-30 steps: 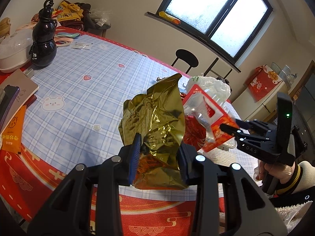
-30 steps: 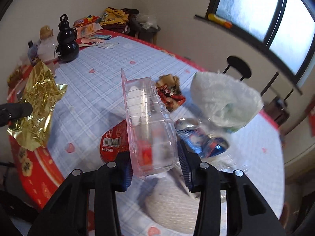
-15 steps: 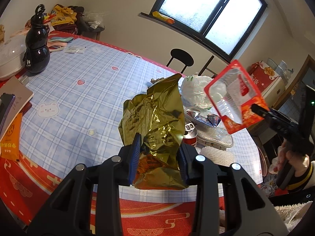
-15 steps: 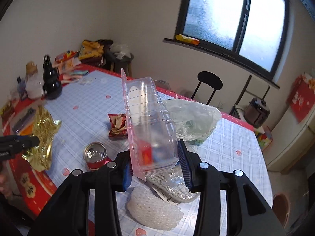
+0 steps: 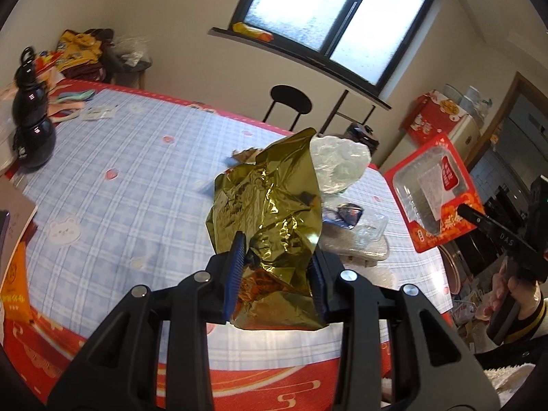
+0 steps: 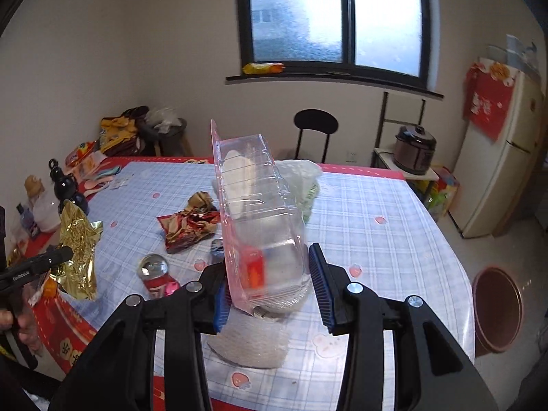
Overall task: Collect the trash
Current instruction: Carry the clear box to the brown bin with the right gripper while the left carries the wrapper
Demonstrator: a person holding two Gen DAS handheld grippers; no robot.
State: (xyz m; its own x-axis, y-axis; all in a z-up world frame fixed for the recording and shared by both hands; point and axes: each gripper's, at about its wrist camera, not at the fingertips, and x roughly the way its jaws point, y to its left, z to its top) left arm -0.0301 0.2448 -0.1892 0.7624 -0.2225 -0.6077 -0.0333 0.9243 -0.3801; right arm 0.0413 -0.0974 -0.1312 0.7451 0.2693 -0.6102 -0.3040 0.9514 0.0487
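Fingers of left gripper [image 5: 276, 274] clamped on gold foil wrapper [image 5: 270, 212], right gripper [image 6: 270, 282] seemingly pinching clear plastic tray [image 6: 260, 219], both angled downward above table [image 6: 376, 239].

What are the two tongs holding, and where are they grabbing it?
Left tongs pinch the gold foil wrapper near its bottom. Right tongs grip the clear plastic tray at its lower end.

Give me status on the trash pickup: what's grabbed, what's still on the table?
Nothing visibly binned yet. In hand: left gripper is shut on the gold foil wrapper, right gripper on the clear plastic blister pack, both held above the table. Left: crumpled red wrapper, soda can, white plastic bag, foam netting. A brown bin stands on the floor.
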